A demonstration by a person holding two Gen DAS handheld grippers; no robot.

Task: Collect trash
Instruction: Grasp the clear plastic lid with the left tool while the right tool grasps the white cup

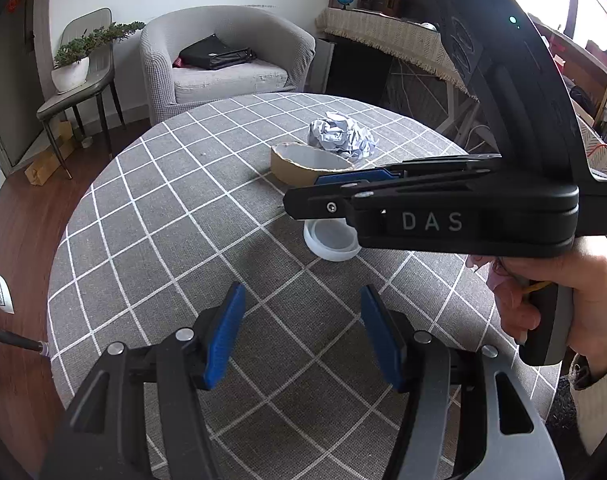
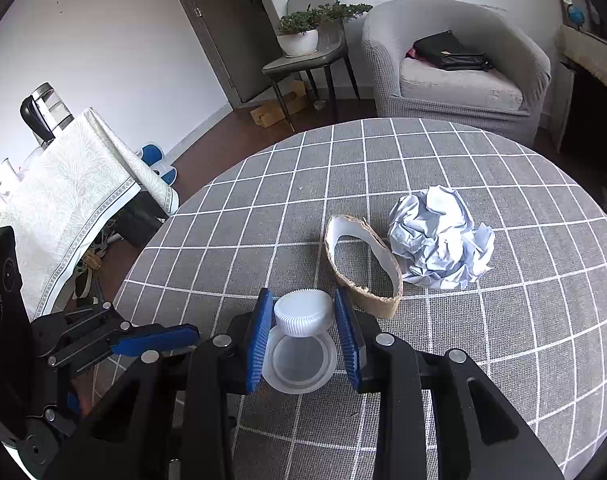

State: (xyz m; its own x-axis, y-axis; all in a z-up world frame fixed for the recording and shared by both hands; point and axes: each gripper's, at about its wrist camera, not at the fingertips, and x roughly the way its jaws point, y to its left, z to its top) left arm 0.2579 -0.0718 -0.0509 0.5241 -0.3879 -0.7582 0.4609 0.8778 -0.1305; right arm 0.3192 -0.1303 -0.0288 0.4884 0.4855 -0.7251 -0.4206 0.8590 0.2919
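Left wrist view: left gripper (image 1: pixel 301 334) hangs open over the checked table (image 1: pixel 151 216), nothing between its blue pads.
Writing: "DAS" on the right gripper (image 1: pixel 323 184), held side-on in a hand (image 1: pixel 563 300).
Right wrist view: right gripper (image 2: pixel 303 334) is open around a white ribbed cap (image 2: pixel 303 312), pads close beside it; whether they touch is unclear.
Under the cap: a white lid (image 2: pixel 299 364).
Farther: cardboard ring (image 2: pixel 361 264), crumpled paper (image 2: pixel 439 240) touching it.
Beyond: armchair (image 2: pixel 455 64) with a black bag (image 2: pixel 449 54).
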